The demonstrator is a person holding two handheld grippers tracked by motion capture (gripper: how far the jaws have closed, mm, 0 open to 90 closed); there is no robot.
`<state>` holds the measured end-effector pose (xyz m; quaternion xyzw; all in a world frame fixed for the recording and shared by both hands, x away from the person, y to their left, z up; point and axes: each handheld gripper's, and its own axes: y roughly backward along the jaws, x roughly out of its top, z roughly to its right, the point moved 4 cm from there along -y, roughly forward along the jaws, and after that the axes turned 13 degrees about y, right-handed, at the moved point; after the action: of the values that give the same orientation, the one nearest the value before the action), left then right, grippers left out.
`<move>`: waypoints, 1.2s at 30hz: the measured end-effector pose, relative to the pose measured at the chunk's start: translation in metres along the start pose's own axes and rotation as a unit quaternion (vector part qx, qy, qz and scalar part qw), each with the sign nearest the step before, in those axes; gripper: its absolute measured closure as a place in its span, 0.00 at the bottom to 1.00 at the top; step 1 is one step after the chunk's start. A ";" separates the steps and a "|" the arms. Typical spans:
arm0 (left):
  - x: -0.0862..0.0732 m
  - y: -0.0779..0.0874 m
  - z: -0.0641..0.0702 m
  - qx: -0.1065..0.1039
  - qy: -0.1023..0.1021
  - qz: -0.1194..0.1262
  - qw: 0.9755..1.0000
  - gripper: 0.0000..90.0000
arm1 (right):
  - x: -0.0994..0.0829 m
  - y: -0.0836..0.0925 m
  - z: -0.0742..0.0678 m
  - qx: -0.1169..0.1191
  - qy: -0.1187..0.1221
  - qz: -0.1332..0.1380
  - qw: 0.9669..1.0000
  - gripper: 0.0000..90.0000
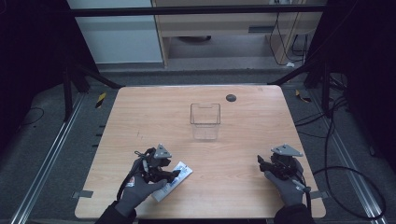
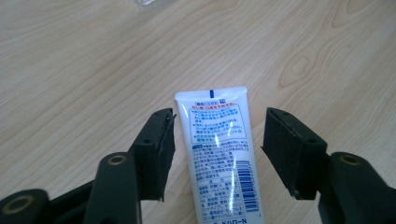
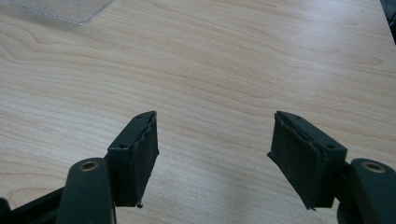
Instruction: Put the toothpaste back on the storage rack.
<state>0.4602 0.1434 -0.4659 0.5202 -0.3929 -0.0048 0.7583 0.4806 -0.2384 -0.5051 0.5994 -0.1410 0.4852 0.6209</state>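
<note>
- Left gripper (image 2: 217,149): held in a gloved hand at the near left of the table (image 1: 140,116), pointing forward and down. Jaws spread wide, either side of a white tube (image 2: 219,154) lying flat on the wood; pads clear of it.
- Right gripper (image 3: 212,154): near right, held low over bare wood. Jaws spread, gripping nothing.
- Clear container (image 1: 205,120): mid-table, farther off, apparently holding nothing.
</note>
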 end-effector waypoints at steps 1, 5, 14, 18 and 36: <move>0.000 0.000 0.001 0.000 -0.004 -0.006 1.000 0.45 | 0.000 0.000 0.000 0.000 0.000 -0.001 1.000 0.35; -0.001 -0.001 0.003 0.000 -0.008 -0.024 1.000 0.39 | -0.001 0.000 0.001 0.000 -0.002 -0.005 1.000 0.35; -0.004 -0.009 0.003 0.003 -0.016 -0.054 0.998 0.36 | -0.002 -0.002 0.000 0.004 0.001 -0.010 1.000 0.35; -0.005 -0.015 0.003 0.011 -0.019 -0.070 0.997 0.35 | -0.002 -0.003 0.000 0.005 0.001 -0.013 1.000 0.35; -0.006 -0.036 -0.001 0.017 -0.003 -0.104 0.994 0.39 | -0.002 -0.005 -0.001 0.013 0.005 -0.017 1.000 0.35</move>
<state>0.4708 0.1303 -0.4980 0.5713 -0.3389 -0.0779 0.7434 0.4830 -0.2372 -0.5101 0.6073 -0.1213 0.4790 0.6221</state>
